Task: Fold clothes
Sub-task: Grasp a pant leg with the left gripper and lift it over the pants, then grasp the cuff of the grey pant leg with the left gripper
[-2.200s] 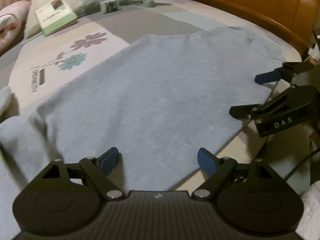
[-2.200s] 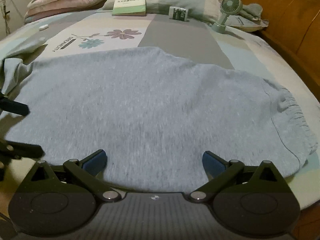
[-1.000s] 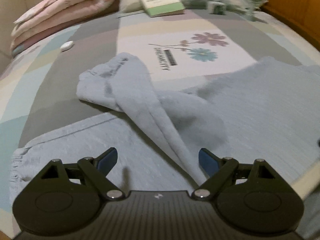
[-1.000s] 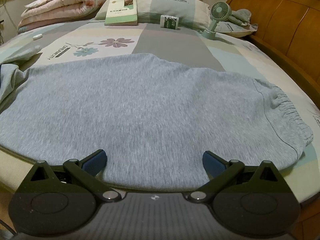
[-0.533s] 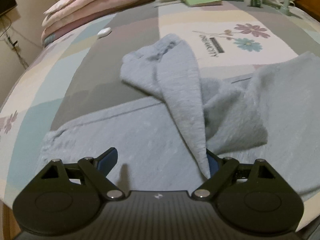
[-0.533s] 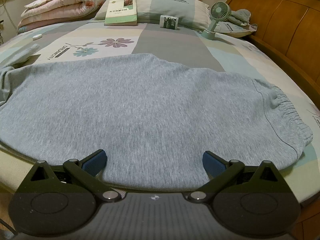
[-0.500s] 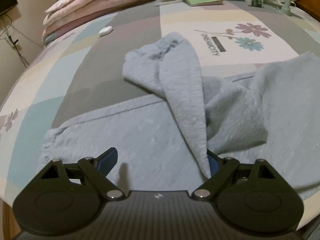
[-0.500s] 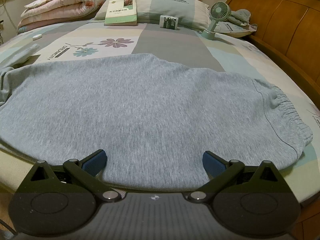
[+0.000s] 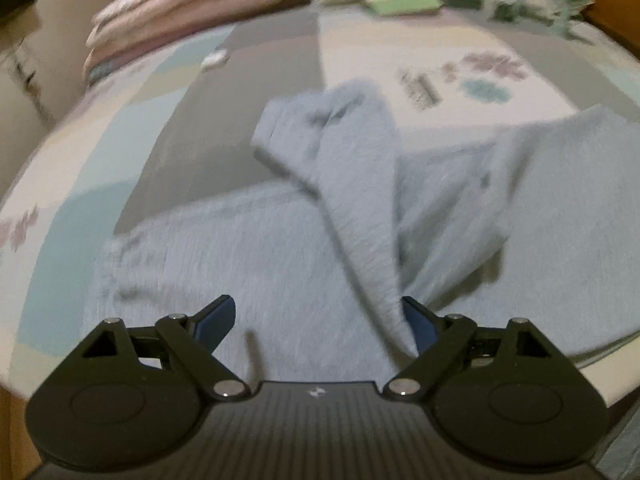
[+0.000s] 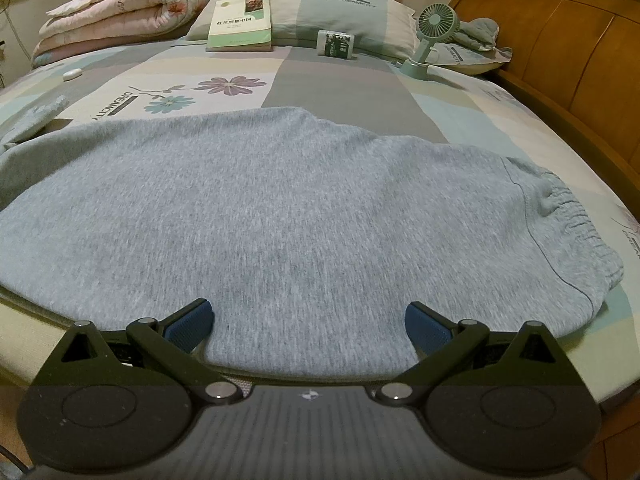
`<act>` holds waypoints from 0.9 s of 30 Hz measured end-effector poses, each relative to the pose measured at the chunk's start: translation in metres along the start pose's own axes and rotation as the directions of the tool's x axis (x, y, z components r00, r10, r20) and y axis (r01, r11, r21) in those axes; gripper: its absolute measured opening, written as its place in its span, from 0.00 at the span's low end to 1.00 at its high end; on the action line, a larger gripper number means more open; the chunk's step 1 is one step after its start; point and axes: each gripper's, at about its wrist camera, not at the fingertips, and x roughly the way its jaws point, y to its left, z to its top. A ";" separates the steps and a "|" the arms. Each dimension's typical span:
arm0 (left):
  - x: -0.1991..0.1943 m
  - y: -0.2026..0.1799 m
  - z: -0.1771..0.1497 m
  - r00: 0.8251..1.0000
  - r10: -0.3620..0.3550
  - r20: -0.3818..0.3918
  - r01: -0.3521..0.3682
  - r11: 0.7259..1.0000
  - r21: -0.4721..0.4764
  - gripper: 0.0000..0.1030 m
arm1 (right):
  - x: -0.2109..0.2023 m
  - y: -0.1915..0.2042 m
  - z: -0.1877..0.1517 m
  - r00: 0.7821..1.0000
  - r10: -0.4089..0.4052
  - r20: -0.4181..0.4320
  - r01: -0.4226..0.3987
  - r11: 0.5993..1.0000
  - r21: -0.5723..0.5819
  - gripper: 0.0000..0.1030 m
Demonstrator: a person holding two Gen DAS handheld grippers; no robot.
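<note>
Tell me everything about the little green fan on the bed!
The little fan is pale green plastic: a round caged head on a short stem with a small round base. It stands upright on the bedspread, near the headboard end, right beside a pillow. Its blades look still. Nothing else touches it.

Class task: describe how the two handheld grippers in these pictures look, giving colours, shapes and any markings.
Both look alike. The left gripper and the right gripper each have a ribbed black body with a small pale logo in the middle, two round black discs at the sides, angled black link arms with silver pivot pins, and blue pads on the fingers. No hand or sleeve shows.
</note>
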 end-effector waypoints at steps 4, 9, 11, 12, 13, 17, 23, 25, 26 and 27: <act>0.002 -0.012 0.035 0.999 -0.014 0.052 0.010 0.997 0.075 0.86 | -0.003 0.000 0.009 0.999 0.013 -0.044 -0.013 1.000 0.008 1.00; 0.027 -0.033 0.081 0.998 0.011 0.055 -0.021 0.983 0.184 0.86 | -0.018 0.008 0.034 0.990 0.104 -0.100 -0.104 0.995 0.009 1.00; 0.043 -0.040 0.095 1.000 0.019 0.023 -0.023 0.977 0.212 0.86 | -0.026 0.016 0.047 0.983 0.142 -0.120 -0.144 0.990 -0.010 1.00; 0.050 -0.042 0.100 1.000 0.021 0.005 -0.022 0.975 0.219 0.86 | -0.030 0.020 0.054 0.978 0.164 -0.129 -0.167 0.986 -0.014 1.00; 0.058 -0.045 0.104 1.000 0.028 -0.012 -0.025 0.974 0.225 0.86 | -0.033 0.024 0.061 0.972 0.188 -0.140 -0.191 0.981 -0.011 1.00; 0.087 -0.056 0.117 0.995 0.085 -0.052 -0.069 0.962 0.263 0.86 | -0.042 0.046 0.086 0.941 0.294 -0.169 -0.299 0.954 -0.004 1.00; 0.122 -0.064 0.123 0.979 0.183 -0.087 -0.146 0.936 0.321 0.88 | -0.055 0.078 0.091 0.941 0.317 -0.119 -0.326 0.943 -0.065 1.00; 0.123 -0.061 0.127 0.978 0.187 -0.086 -0.152 0.937 0.315 0.87 | -0.055 0.081 0.086 0.942 0.312 -0.122 -0.321 0.945 -0.059 1.00; 0.121 -0.060 0.129 0.976 0.203 -0.079 -0.168 0.933 0.317 0.87 | -0.055 0.081 0.084 0.943 0.309 -0.126 -0.318 0.947 -0.056 1.00; 0.119 -0.059 0.130 0.974 0.217 -0.071 -0.183 0.928 0.324 0.87 | -0.055 0.081 0.082 0.943 0.306 -0.131 -0.315 0.948 -0.053 1.00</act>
